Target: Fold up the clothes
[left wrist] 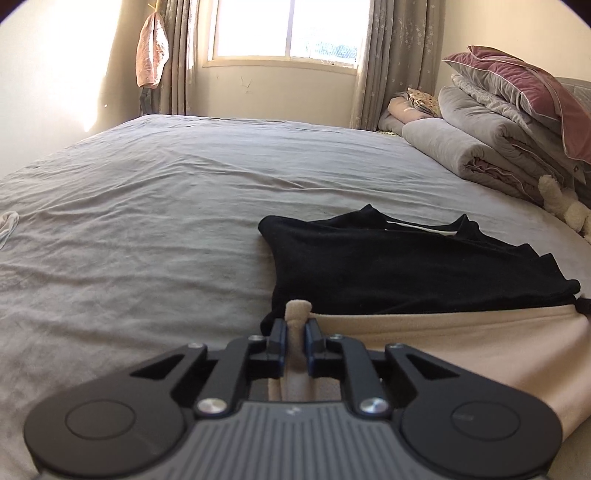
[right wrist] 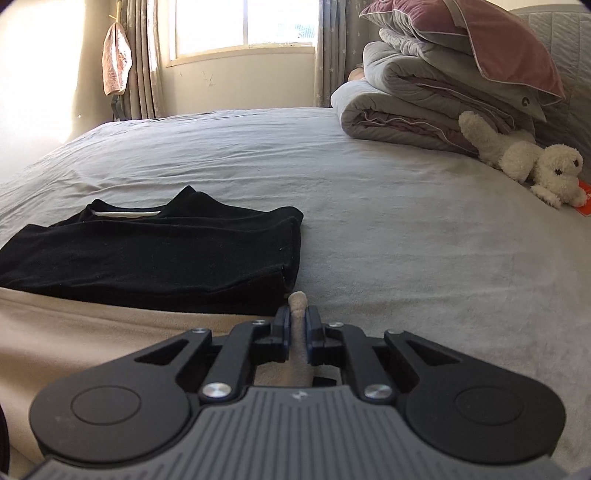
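A beige garment (left wrist: 461, 343) lies on the grey bed sheet (left wrist: 147, 206), its far edge against a folded black garment (left wrist: 406, 266). My left gripper (left wrist: 295, 326) is shut on the beige garment's left corner, a nub of cloth poking out past the pads. In the right wrist view the same beige garment (right wrist: 92, 332) spreads to the left, and my right gripper (right wrist: 298, 319) is shut on its right corner. The folded black garment (right wrist: 159, 247) sits just beyond, with a white collar strip showing.
A stack of folded grey quilts (right wrist: 424, 96) topped by a mauve pillow (right wrist: 498, 40) stands at the headboard side, with a white plush dog (right wrist: 535, 162) in front. Window (left wrist: 288, 29) and curtains lie beyond the bed. A pink cloth (left wrist: 151, 51) hangs at the left wall.
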A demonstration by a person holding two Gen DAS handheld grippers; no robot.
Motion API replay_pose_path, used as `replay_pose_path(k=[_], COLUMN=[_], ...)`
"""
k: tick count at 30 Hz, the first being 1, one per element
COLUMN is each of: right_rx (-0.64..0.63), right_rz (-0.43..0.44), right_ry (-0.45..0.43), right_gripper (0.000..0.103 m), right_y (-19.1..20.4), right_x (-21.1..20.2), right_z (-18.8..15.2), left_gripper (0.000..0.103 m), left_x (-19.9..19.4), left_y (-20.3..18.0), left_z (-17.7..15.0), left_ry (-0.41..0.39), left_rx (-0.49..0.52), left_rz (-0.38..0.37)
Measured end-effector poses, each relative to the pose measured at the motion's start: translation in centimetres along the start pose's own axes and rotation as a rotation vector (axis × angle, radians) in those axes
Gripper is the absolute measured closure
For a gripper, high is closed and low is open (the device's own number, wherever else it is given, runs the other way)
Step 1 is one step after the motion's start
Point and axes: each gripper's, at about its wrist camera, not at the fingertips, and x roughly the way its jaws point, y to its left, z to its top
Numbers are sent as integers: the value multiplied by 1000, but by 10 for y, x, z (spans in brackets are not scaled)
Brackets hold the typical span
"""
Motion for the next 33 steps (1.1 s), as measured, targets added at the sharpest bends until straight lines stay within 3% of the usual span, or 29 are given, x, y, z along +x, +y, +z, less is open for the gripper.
replay_pose_path(k=[2, 4, 6, 8, 14, 19, 25, 29, 33], right_rx=[-9, -26, -35, -46, -69, -51, -134, -230, -172], right_rz=[-8, -20, 23, 89, 364, 455, 449, 382, 365], right_ry=[-1, -34, -59, -63, 69, 188, 217, 159, 90], right_gripper=[85, 74, 73, 73, 73, 73, 73, 74, 74], right_y=[2, 6, 13, 22, 61, 76, 98, 120, 119], right_x=[-6, -18, -30, -40, -52, -55, -48, -27, -13], right_z=[4, 9, 12, 14, 11, 9, 0, -2, 1], left_gripper=[74, 73, 74, 75, 83, 86, 87, 87, 87], left_x=[-8, -20, -32, -44, -65, -58, -46, -46, -48], left_y=[2, 4, 2, -5, -56, -94, -112, -109, -107], left_z=[5, 9, 13, 14, -8, -33, -55, -55, -54], left_ry=[-7, -55, -86, -101, -76, -3, 63, 71, 69], left_rx=[-19, -33, -35, -16, 139, 263, 359, 358, 366], left_rz=[21, 21, -5, -78, -366, -500, -511, -521, -529])
